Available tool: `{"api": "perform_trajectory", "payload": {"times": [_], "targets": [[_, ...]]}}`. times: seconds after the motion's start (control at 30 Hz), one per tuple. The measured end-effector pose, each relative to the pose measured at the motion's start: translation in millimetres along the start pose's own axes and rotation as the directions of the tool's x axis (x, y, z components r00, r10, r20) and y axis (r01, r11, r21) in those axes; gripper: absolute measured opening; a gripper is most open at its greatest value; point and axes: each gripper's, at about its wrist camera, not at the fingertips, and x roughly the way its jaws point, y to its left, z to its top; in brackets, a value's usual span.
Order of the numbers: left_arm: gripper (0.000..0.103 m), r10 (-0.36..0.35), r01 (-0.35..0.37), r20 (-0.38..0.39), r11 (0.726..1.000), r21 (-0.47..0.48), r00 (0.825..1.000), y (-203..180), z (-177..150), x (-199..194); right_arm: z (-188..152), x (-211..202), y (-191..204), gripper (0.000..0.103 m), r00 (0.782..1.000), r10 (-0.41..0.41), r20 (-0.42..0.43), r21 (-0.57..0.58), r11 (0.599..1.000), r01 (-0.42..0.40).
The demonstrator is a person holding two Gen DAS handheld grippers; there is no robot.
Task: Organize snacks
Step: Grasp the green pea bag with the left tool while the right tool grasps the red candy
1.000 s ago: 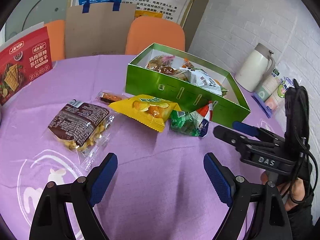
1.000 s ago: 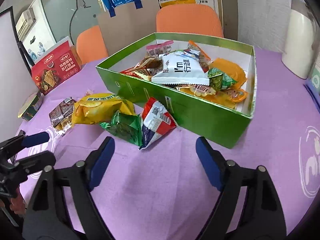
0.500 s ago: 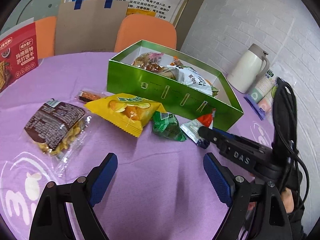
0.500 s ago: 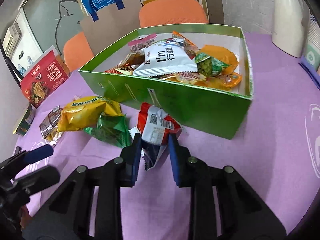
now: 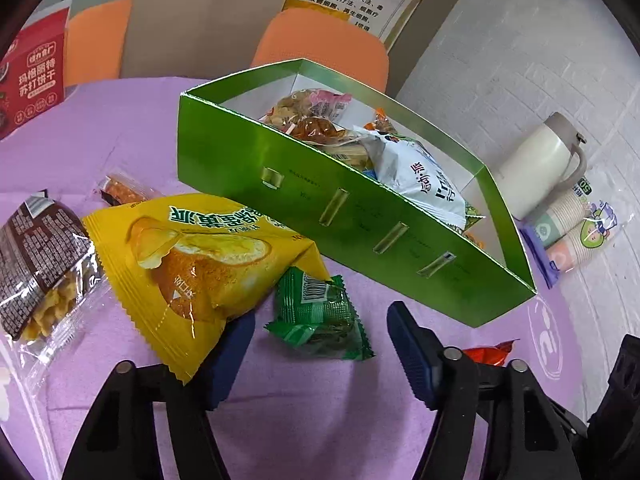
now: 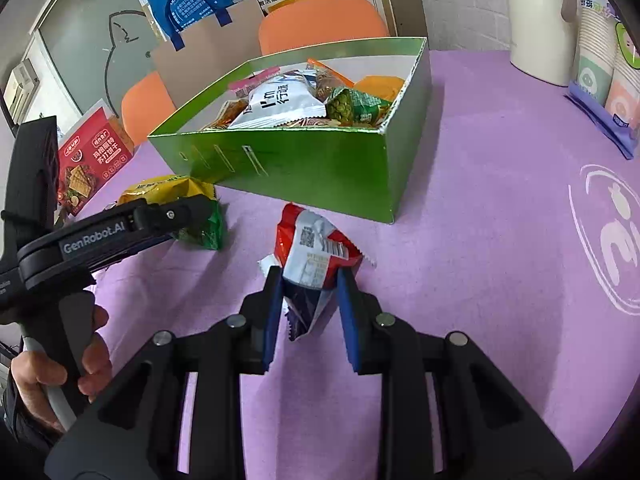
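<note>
A green box point(image 5: 352, 208) holding several snacks stands on the purple table. In front of it lie a yellow chip bag point(image 5: 200, 256) and a small green packet point(image 5: 320, 316). My left gripper point(image 5: 320, 348) is open, with the green packet lying between its fingertips and the yellow bag overlapping its left finger. My right gripper point(image 6: 310, 300) is shut on a red and white packet point(image 6: 316, 252) near the green box's point(image 6: 320, 168) front corner. Whether this packet is off the table I cannot tell. A corner of it point(image 5: 488, 354) shows in the left wrist view.
A brown packet point(image 5: 36, 264) and a small clear-wrapped snack point(image 5: 120, 190) lie to the left. A white kettle point(image 5: 540, 168) and stacked paper cups point(image 5: 572, 224) stand right of the box. A red cracker box point(image 5: 36, 76) and orange chairs point(image 5: 320, 48) are behind.
My right gripper shut on the red and white packet and drew it away from the green one. My left gripper moved forward, so the green packet now lies between its fingers.
</note>
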Motion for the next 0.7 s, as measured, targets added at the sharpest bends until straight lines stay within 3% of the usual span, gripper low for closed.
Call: {"api": "perform_trajectory", "payload": {"times": [0.07,0.1,0.33,0.53,0.7], "targets": [[0.041,0.017,-0.016,-0.007,0.999,0.036,1.000,-0.9,-1.9,-0.4,-1.2,-1.2,0.7,0.029,1.000,0.004,0.000,-0.002,1.000,-0.004],[0.040,0.010,-0.009,-0.014,0.999,0.048,1.000,-0.6,-3.7,-1.7,-2.1,-2.0,0.9,0.029,1.000,0.012,-0.001,0.001,1.000,-0.012],[0.038,-0.035,0.045,-0.080,0.989,0.137,0.996,-0.3,-28.5,-25.6,-11.3,-8.3,5.2,0.030,0.999,0.046,-0.009,-0.011,0.999,-0.046],[0.044,-0.041,0.059,-0.095,0.978,0.198,0.995,-5.3,-42.8,-40.0,-15.2,-6.4,8.3,0.031,0.999,0.031,-0.006,-0.003,1.000,-0.031],[0.047,-0.052,0.070,-0.091,0.977,0.202,0.995,-6.9,-41.3,-43.7,-13.8,-7.8,5.7,0.046,1.000,0.029,0.003,0.021,0.999,-0.029]]}}
